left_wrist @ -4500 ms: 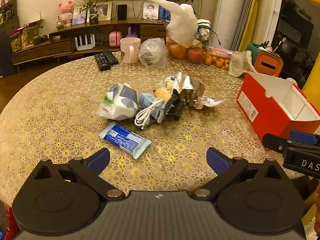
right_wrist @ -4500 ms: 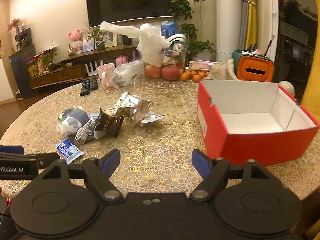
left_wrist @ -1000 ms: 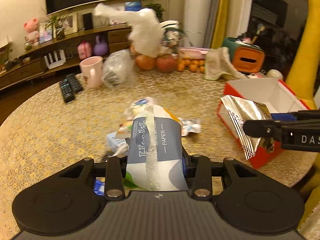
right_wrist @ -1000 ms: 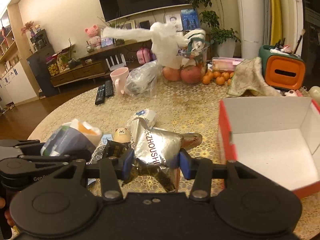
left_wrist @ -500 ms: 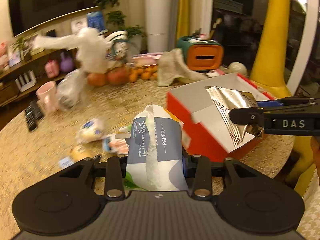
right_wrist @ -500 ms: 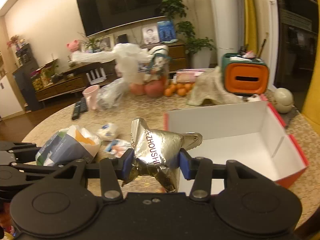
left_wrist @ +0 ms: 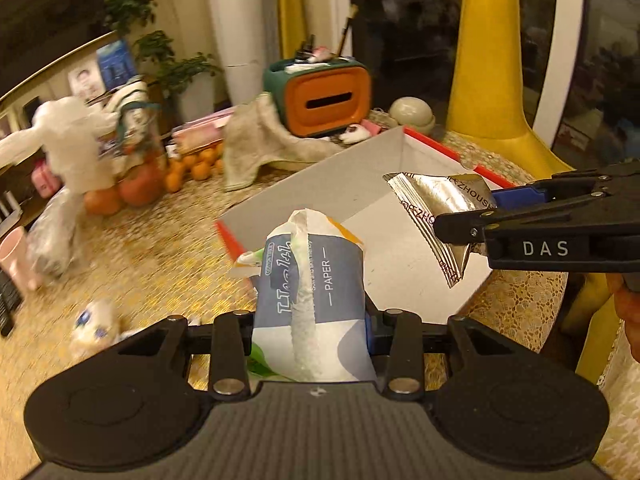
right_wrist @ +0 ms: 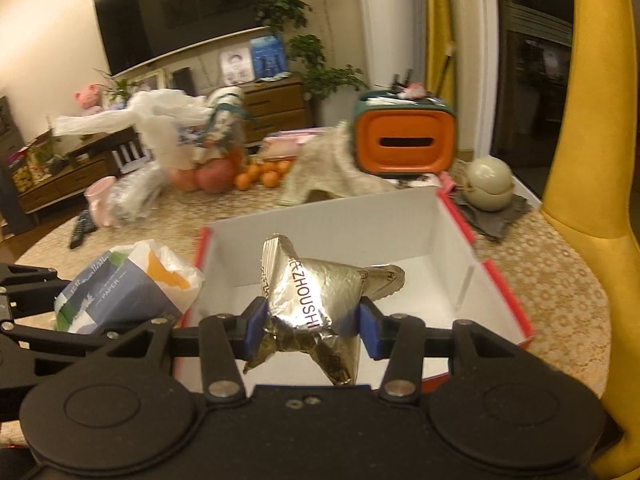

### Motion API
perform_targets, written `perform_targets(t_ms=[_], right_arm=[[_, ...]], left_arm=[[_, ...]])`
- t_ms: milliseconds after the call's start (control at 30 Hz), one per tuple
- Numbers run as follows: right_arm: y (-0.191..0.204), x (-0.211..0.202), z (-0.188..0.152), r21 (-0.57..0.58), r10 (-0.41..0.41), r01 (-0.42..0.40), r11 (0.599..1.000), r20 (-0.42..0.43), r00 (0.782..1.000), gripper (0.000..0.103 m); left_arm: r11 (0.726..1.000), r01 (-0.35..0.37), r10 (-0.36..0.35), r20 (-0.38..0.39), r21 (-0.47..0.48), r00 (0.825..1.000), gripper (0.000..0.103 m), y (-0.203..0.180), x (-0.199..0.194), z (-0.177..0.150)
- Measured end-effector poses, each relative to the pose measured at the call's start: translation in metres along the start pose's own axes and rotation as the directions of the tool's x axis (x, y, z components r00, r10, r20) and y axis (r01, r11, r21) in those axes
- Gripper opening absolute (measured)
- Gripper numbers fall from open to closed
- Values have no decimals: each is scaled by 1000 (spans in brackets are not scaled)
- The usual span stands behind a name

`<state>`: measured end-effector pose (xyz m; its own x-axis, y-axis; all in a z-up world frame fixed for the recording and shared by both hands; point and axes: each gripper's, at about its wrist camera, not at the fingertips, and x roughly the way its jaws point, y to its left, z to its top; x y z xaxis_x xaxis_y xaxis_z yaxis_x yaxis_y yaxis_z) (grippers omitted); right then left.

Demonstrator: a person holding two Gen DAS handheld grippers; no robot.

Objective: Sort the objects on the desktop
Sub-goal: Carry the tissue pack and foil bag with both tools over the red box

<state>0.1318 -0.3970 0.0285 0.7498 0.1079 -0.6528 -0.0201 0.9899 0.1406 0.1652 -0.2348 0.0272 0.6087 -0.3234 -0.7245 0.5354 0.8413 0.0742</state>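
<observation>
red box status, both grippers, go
Left gripper shut on tissue pack. Right gripper shut on foil wrapper. Both over red box; nothing blocking.

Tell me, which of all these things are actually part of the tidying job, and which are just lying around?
Part of the job:
left gripper clamping the tissue pack
right gripper clamping the foil wrapper
red box, open

Just lying about:
orange tissue holder
beige cloth
fruit
pink mug
remotes

Right gripper (right_wrist: pixel 311 322) clamping foil packet (right_wrist: pixel 316 300), above red box (right_wrist: pixel 496 276)
</observation>
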Motion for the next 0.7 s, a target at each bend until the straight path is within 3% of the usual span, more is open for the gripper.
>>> perform_targets(t_ms=[267, 500, 700], right_arm=[[-36, 33, 2, 19, -38, 38, 999, -46, 998, 47], [-46, 64, 3, -20, -57, 55, 998, -96, 994, 47], [-55, 95, 4, -68, -63, 51, 996, -185, 981, 47]], left_arm=[[997, 23, -20, -37, 78, 999, 39, -16, 53, 26], [993, 80, -71, -105, 86, 992, 39, -20, 99, 36], [988, 96, -71, -201, 117, 977, 39, -27, 135, 35]])
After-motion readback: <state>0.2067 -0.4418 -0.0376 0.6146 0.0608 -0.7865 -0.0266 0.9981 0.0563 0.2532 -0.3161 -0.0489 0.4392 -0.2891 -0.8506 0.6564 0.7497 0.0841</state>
